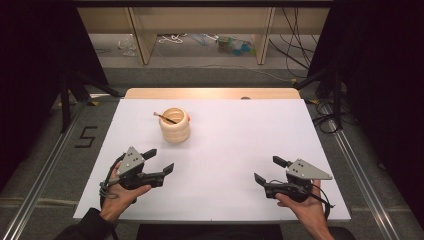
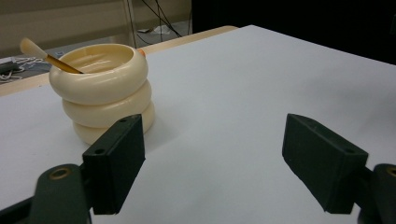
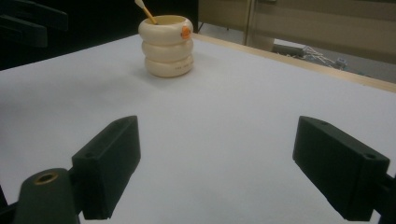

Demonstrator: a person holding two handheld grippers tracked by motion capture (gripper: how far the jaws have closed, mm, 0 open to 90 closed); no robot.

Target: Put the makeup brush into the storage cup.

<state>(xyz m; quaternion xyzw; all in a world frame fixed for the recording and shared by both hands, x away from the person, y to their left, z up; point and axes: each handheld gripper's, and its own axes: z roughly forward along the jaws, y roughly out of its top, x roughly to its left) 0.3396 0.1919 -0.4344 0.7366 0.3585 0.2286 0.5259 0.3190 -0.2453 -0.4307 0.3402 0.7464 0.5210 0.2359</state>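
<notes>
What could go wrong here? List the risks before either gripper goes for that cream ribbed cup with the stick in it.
1. The cream, three-ringed cup is rounded and bulging; the open left gripper, nearest it, might slip off a ring or tip it.
2. The thin brown stick with a pale tip leans loosely over the rim; a nudge could flick it onto the white table.
3. The right gripper is farther away; reaching across risks crossing the left one.
</notes>
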